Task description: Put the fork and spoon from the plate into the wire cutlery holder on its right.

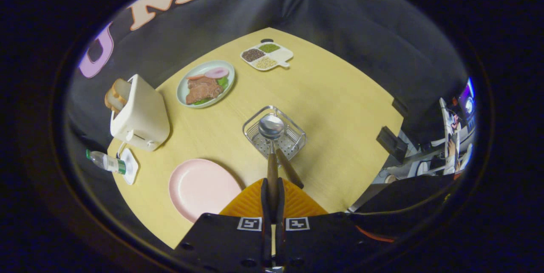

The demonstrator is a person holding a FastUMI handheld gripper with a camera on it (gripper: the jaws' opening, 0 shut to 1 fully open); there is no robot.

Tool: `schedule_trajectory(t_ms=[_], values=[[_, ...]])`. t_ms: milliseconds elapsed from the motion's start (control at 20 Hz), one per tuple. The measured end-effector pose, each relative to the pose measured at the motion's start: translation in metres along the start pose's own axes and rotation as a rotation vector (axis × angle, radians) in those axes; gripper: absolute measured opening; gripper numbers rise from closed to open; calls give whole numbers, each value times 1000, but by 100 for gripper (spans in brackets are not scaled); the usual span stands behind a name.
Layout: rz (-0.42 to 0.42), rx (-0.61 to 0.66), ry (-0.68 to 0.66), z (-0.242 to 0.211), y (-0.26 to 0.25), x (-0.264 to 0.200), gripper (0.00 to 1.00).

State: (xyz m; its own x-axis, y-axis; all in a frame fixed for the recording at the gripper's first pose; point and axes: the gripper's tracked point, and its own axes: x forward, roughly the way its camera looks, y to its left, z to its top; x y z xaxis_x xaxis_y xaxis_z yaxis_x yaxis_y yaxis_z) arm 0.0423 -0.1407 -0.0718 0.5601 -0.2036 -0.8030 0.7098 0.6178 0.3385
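Observation:
My gripper (272, 189) is shut on the wooden handle of a spoon (271, 127). The spoon's shiny bowl hangs over the middle of the wire cutlery holder (256, 125), just ahead of the fingers. A second wooden handle, the fork's (290, 171), leans out of the holder toward me, right beside the spoon's handle; its metal end is hidden behind the spoon. The pink plate (203, 188) lies to the left of the fingers and the holder, with nothing on it.
A cream toaster (142, 115) with bread stands far left, with a small bottle (106, 162) and a white coaster below it. Beyond the holder are a plate of meat (205, 83) and a divided dish of grains (267, 55). The table's right edge (382, 154) is close.

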Motion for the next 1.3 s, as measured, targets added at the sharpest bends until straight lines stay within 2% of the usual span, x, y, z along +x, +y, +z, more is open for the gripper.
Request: schedule_trajectory(t_ms=[250, 550, 1150, 1300], values=[[-15, -35, 68, 3, -2, 11, 8], [10, -24, 60, 16, -2, 9, 20], [90, -234, 0, -1, -3, -9, 96], [96, -329, -47, -6, -11, -17, 96]])
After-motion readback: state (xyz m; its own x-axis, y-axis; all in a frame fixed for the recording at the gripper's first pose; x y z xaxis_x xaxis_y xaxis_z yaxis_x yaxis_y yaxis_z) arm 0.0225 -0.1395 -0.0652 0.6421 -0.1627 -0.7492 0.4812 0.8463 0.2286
